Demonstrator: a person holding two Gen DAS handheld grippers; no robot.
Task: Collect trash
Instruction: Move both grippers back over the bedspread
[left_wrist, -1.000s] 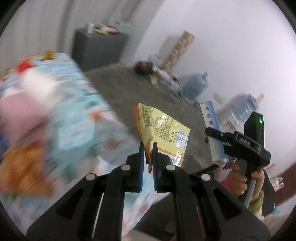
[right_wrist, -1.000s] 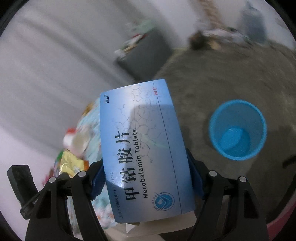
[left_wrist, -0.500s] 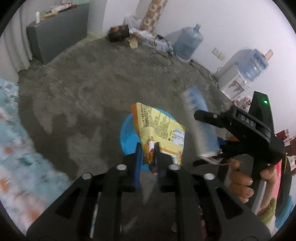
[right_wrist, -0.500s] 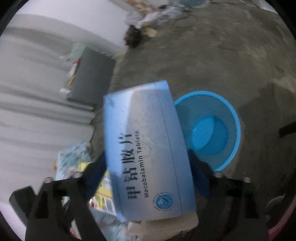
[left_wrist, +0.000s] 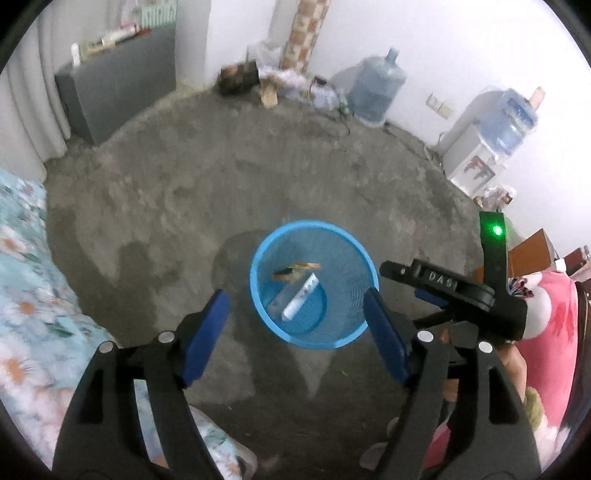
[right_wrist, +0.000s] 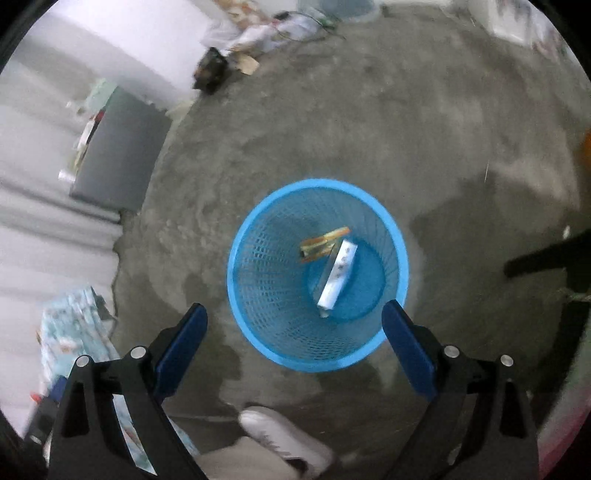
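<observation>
blue mesh wastebasket stands on the grey concrete floor, directly below both grippers. inside it lie a pale tablet box near the bottom centre and a yellow snack wrapper at its 11 o'clock, against the wall. the left gripper has nothing between its blue pads and its jaws are opening. the right gripper stands wide apart, also empty.

progress, as judged: two pieces of trash are in the basket; this drop looks complete. whether more waits on the patterned bedspread at 9 o'clock cannot be told.

change from a second ago: the left gripper then pinched the wrapper and the right gripper clamped the box, over the bedspread side. both have swung over the basket and let go; the items now sit inside.
</observation>
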